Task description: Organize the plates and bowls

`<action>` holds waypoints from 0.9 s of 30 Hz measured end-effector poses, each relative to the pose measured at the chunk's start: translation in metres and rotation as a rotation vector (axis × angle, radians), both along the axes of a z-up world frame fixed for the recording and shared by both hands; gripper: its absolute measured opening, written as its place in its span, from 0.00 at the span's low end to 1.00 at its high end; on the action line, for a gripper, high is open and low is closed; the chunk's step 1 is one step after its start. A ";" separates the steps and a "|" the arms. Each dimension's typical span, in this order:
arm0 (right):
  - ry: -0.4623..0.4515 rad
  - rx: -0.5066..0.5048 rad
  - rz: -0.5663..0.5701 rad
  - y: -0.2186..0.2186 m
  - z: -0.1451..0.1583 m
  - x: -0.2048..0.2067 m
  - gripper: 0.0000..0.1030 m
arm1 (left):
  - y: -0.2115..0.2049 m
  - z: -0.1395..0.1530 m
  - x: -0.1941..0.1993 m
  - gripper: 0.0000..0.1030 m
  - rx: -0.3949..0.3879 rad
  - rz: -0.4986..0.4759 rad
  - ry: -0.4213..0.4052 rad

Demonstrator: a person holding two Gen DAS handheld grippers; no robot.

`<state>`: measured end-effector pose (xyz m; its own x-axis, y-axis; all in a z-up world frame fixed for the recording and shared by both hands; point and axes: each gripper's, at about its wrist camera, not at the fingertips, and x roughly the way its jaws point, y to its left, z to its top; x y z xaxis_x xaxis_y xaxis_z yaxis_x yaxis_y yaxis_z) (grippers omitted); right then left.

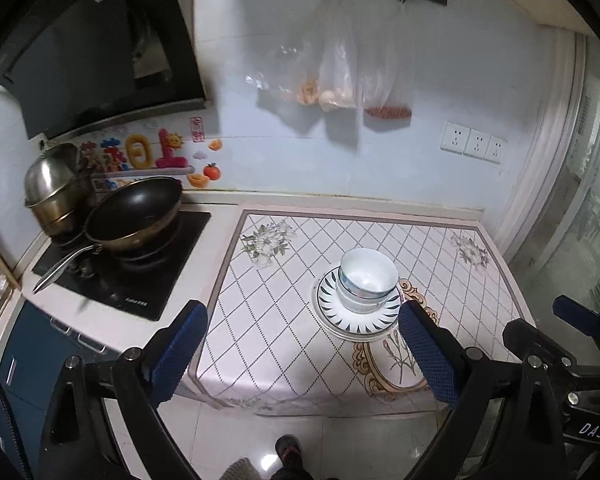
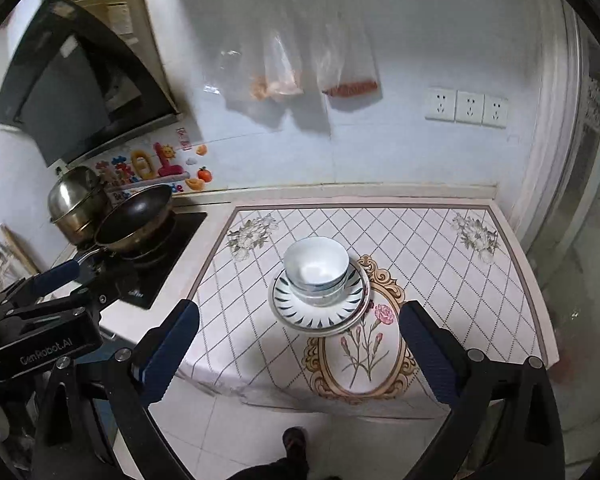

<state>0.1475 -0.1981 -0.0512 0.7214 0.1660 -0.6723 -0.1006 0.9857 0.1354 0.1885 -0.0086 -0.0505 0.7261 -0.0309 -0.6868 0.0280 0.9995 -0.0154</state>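
Observation:
White bowls point(image 1: 367, 280) point(image 2: 317, 270) are stacked on a stack of plates point(image 1: 358, 322) point(image 2: 320, 318) with dark leaf marks round the rim, in the middle of the patterned tablecloth point(image 1: 284, 320) point(image 2: 260, 332). My left gripper point(image 1: 300, 354) is open and empty, held back from the table's front edge, short of the stack. My right gripper point(image 2: 298, 354) is open and empty too, also back from the edge. Each gripper shows at the side of the other's view.
A black stove point(image 1: 140, 276) point(image 2: 156, 264) at the left carries a dark wok point(image 1: 134, 216) point(image 2: 134, 220) and a steel pot point(image 1: 52, 188) point(image 2: 76, 200). A range hood point(image 1: 92, 52) hangs above. Plastic bags point(image 1: 340, 72) hang on the wall. A shoe point(image 2: 296, 442) is on the floor.

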 end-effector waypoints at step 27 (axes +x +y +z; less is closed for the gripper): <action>-0.075 -0.019 -0.097 0.004 0.032 -0.080 1.00 | 0.017 0.016 -0.068 1.00 0.024 -0.009 -0.041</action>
<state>0.0677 -0.1945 -0.0189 0.7816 0.0812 -0.6185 -0.0140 0.9935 0.1128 0.1210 0.0080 -0.0340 0.7538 -0.0214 -0.6568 0.0366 0.9993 0.0094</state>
